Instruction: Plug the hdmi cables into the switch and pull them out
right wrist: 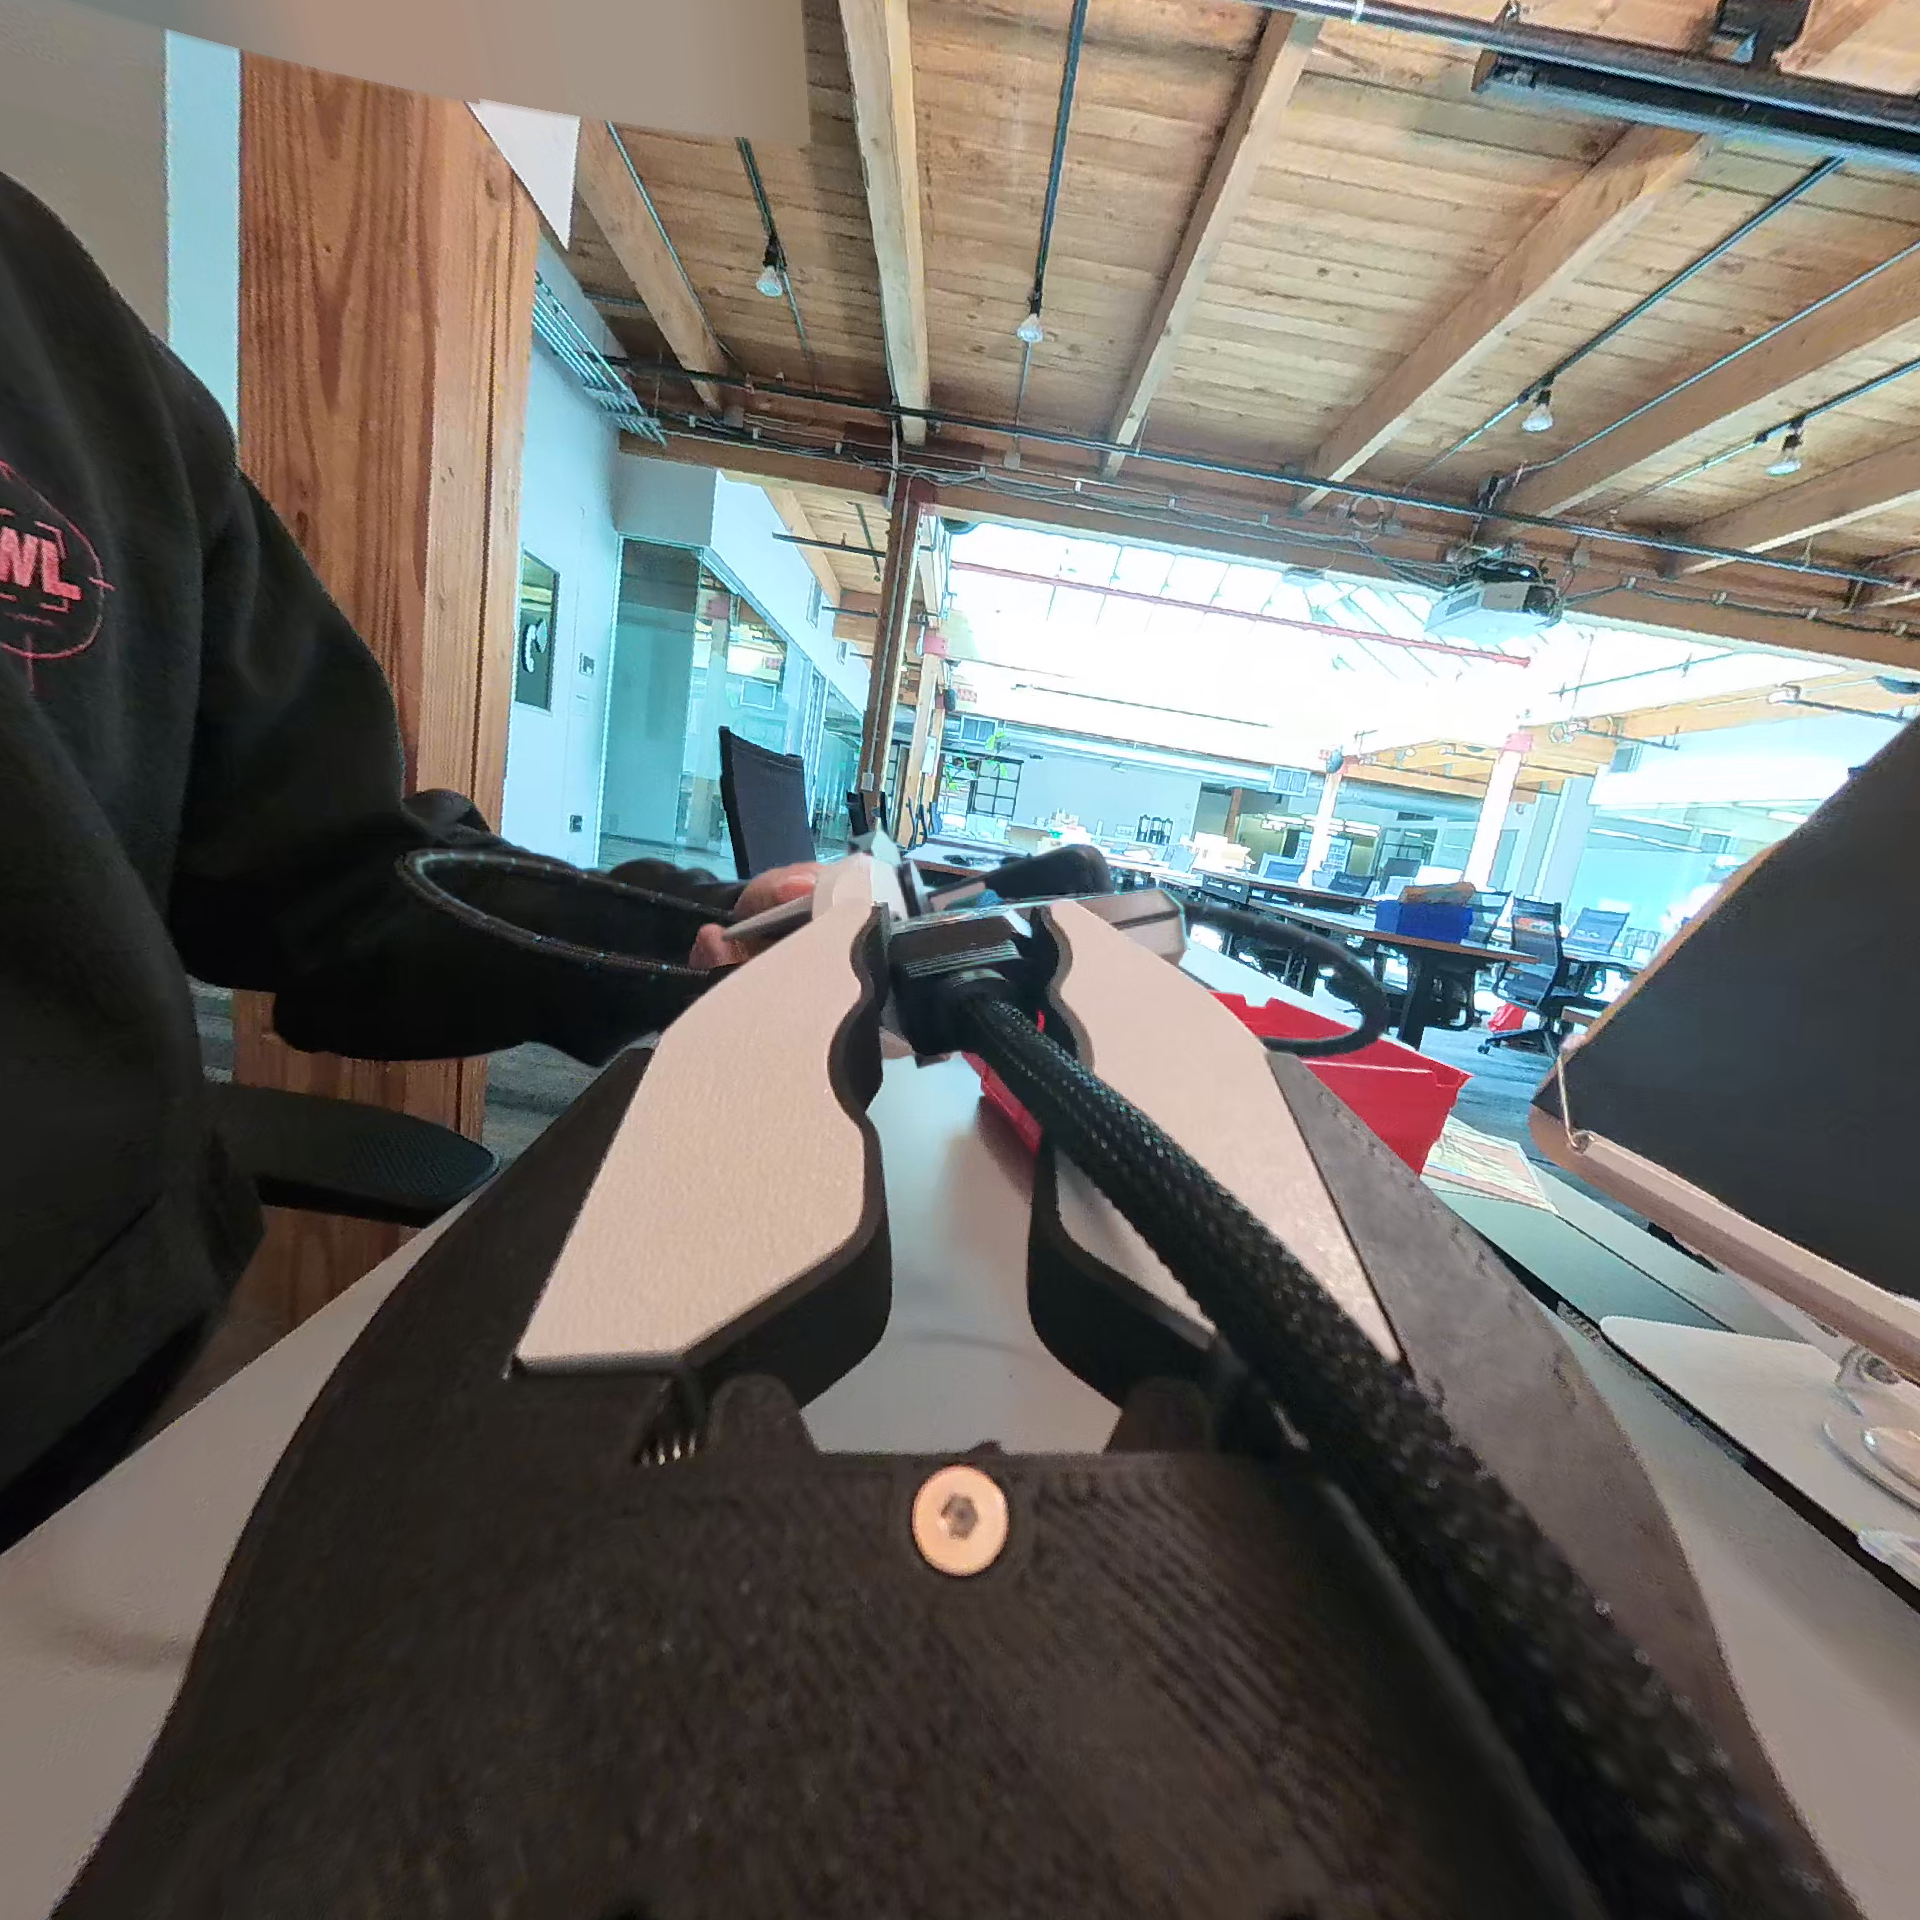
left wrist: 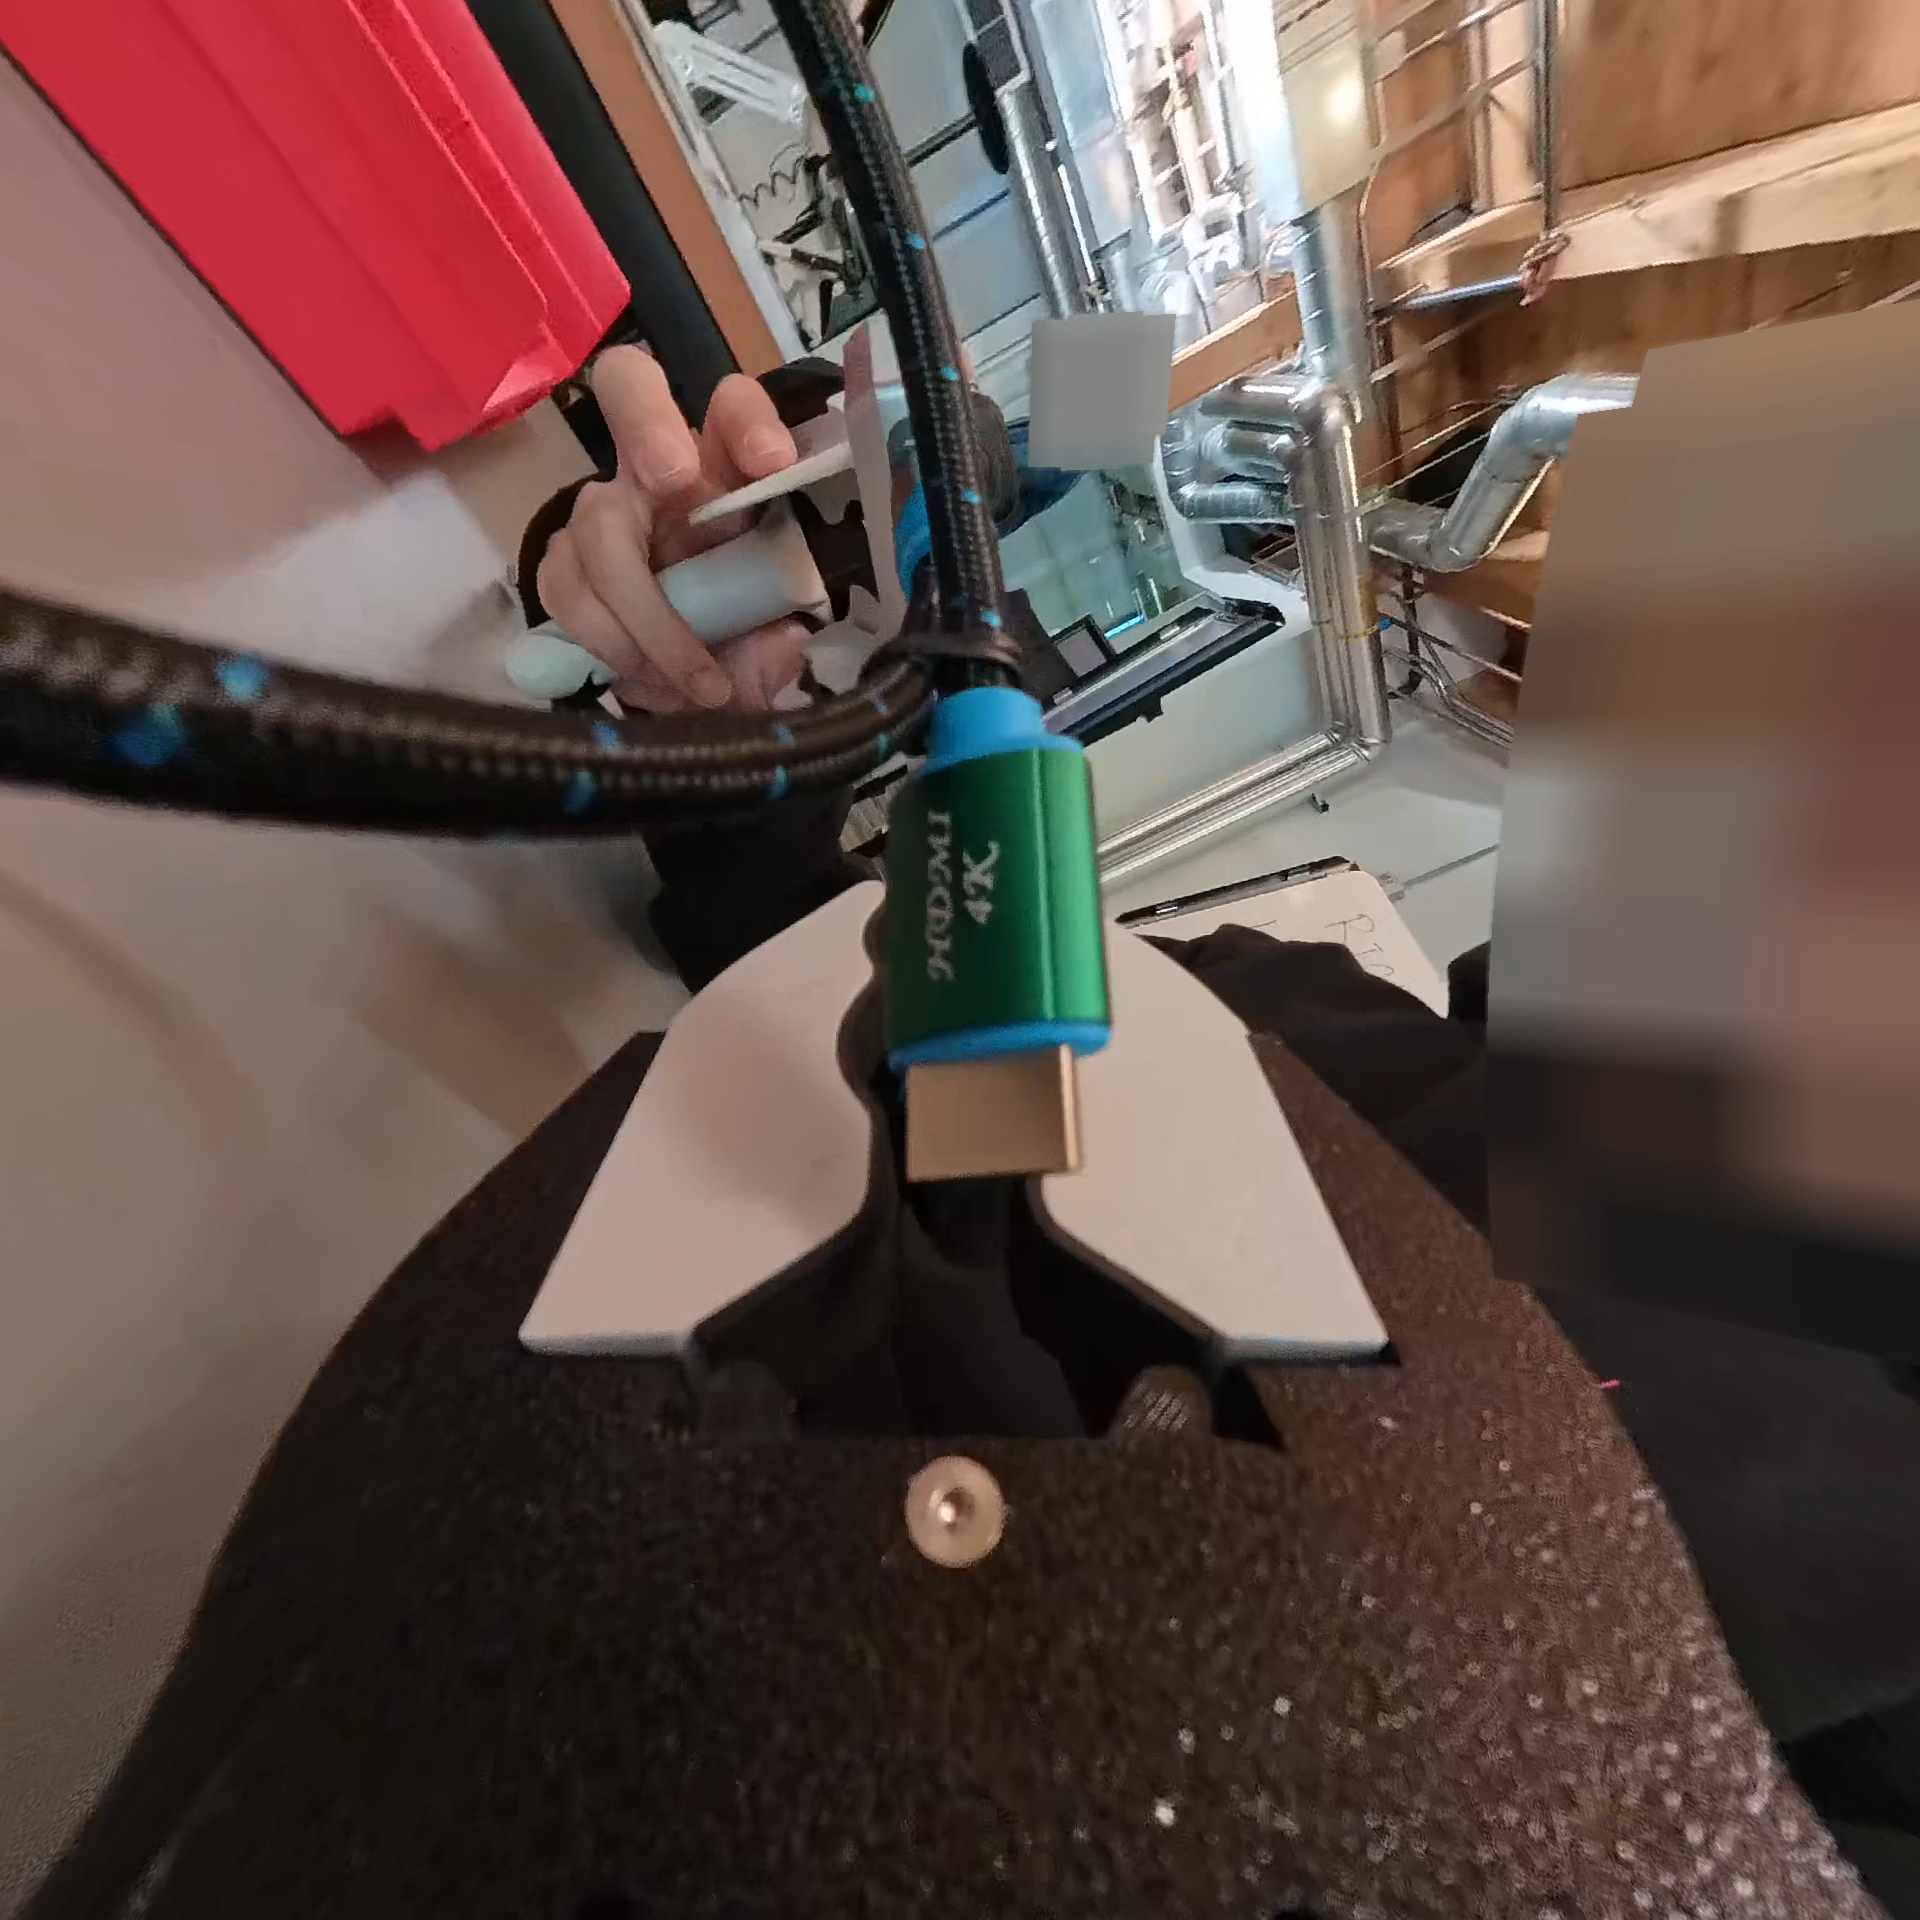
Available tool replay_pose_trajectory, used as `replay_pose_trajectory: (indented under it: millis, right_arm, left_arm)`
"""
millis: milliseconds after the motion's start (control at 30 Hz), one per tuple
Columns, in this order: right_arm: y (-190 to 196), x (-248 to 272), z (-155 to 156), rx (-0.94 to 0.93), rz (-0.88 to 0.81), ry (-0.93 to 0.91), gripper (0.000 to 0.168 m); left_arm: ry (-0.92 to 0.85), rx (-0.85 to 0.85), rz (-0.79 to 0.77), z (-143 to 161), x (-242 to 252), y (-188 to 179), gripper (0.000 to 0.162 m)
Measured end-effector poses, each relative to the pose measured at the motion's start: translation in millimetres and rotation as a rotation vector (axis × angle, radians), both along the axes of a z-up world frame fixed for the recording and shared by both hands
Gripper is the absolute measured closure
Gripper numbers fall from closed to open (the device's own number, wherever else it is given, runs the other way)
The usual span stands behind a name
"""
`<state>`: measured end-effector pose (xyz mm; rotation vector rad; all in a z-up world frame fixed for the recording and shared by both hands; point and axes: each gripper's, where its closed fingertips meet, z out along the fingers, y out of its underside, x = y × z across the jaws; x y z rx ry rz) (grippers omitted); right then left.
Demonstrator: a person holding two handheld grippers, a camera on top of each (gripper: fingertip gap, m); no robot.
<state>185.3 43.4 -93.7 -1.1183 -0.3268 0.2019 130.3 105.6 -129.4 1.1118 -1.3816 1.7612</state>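
In the left wrist view my left gripper (left wrist: 987, 935) is shut on a green HDMI plug (left wrist: 987, 914) with blue ends. Its gold connector (left wrist: 992, 1122) points back toward the camera. Its black braided cable with blue flecks (left wrist: 416, 738) runs left and up. In the right wrist view my right gripper (right wrist: 951, 956) is shut on a black HDMI plug (right wrist: 951, 961). That plug's black braided cable (right wrist: 1195, 1174) trails back over the right finger. A grey box-like piece (right wrist: 1138, 920) lies just beyond this plug; I cannot tell whether they touch. The right gripper (left wrist: 831, 499) also shows in the left wrist view, in a hand.
A red bin (left wrist: 312, 187) (right wrist: 1361, 1081) sits on the white table (right wrist: 935, 1164). A dark screen on a stand (right wrist: 1766, 1039) is at the right. A person in a black sleeve (right wrist: 208, 831) is at the left. A black cable loop (right wrist: 1351, 987) lies past the grippers.
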Motion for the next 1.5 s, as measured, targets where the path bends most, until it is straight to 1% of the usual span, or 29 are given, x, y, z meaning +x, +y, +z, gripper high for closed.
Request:
replay_pose_trajectory:
  millis: [33,267,300,333,367,433,700,933,1333,1500]
  right_arm:
    - [0.9,0.5,-0.4,-0.006,-0.008,0.000,0.141]
    - [4.9,6.5,-2.1,0.006,-0.024,0.053,0.140]
    - [4.1,3.5,-3.5,0.003,0.004,0.047,0.124]
    - [5.0,2.8,-5.7,-0.015,0.015,0.054,0.118]
    - [6.8,3.2,-7.2,-0.032,0.016,0.064,0.116]
    - [10.4,9.4,-5.0,-0.016,-0.058,0.049,0.134]
    - [13.7,9.7,-10.8,-0.027,-0.058,0.036,0.133]
    - [15.3,11.5,-11.2,-0.033,-0.056,0.063,0.132]
    - [22.1,9.3,-6.4,-0.047,-0.057,0.101,0.135]
    - [24.3,7.9,-6.2,-0.027,-0.071,0.105,0.136]
  left_arm:
    - [0.018,0.009,-0.001,0.9,0.4,1.3,0.143]
    - [0.058,0.010,0.043,3.1,8.2,8.2,0.142]
    - [0.061,-0.002,0.051,4.8,9.1,8.4,0.142]
    - [0.062,-0.015,0.063,7.1,10.4,9.4,0.143]
    - [0.059,-0.015,0.078,8.2,12.0,11.0,0.143]
    - [0.051,0.004,0.079,6.3,11.7,12.0,0.143]
    - [0.065,0.017,0.084,6.3,13.0,16.5,0.143]
    - [0.059,0.019,0.106,8.7,17.0,20.2,0.143]
    - [0.069,-0.046,0.161,15.1,24.5,31.3,0.143]
    - [0.064,-0.043,0.195,18.8,27.0,35.0,0.143]
